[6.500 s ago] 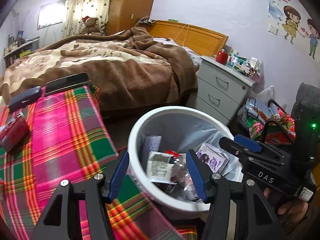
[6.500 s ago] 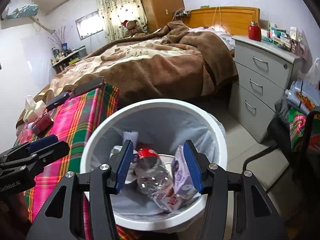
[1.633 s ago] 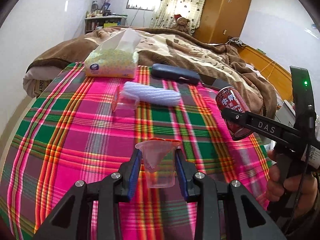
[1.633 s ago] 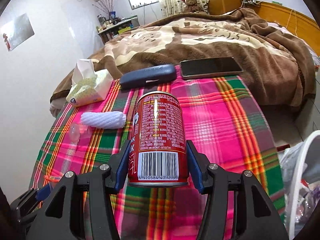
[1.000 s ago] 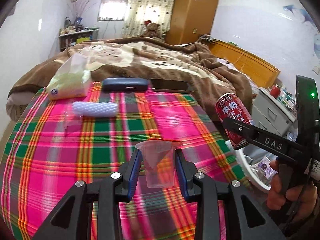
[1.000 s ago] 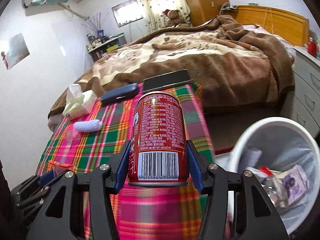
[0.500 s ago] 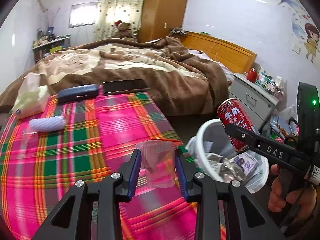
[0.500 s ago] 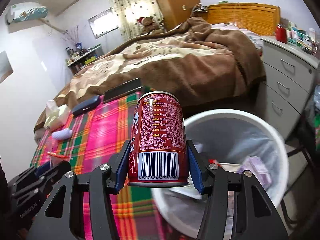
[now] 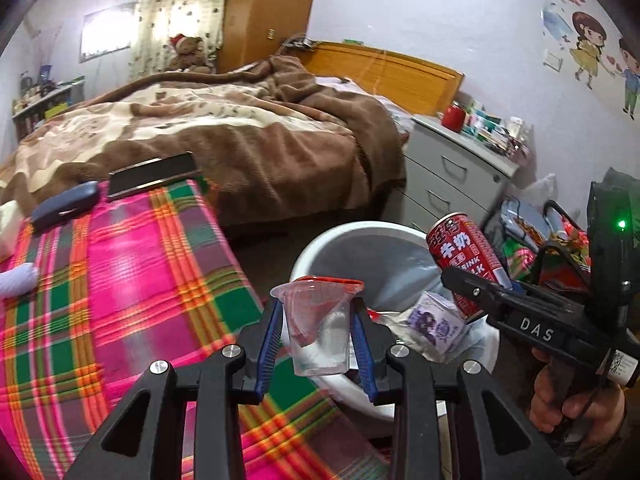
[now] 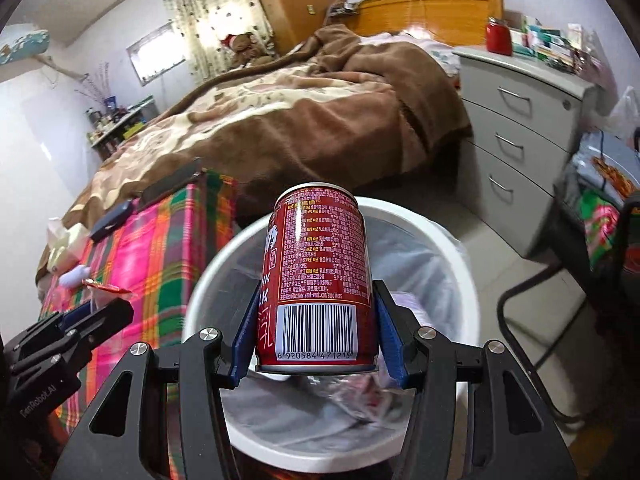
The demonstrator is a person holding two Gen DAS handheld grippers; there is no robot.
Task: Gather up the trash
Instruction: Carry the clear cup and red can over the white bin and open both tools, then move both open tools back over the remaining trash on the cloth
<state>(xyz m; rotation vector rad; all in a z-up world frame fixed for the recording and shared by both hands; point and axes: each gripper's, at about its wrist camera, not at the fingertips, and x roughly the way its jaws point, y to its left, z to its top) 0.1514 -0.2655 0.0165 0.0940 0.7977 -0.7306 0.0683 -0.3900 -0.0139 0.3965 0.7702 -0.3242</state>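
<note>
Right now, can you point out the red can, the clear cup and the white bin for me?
can [image 10: 320, 276], right wrist view, on its printed side above the barcode.
cup [image 9: 318, 328], left wrist view, on its clear wall between the fingers.
bin [image 10: 460, 256], right wrist view, on its white rim at the right.

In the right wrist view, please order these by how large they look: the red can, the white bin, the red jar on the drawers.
1. white bin
2. red can, enlarged by nearness to the camera
3. red jar, far away, so its true size is unsure
</note>
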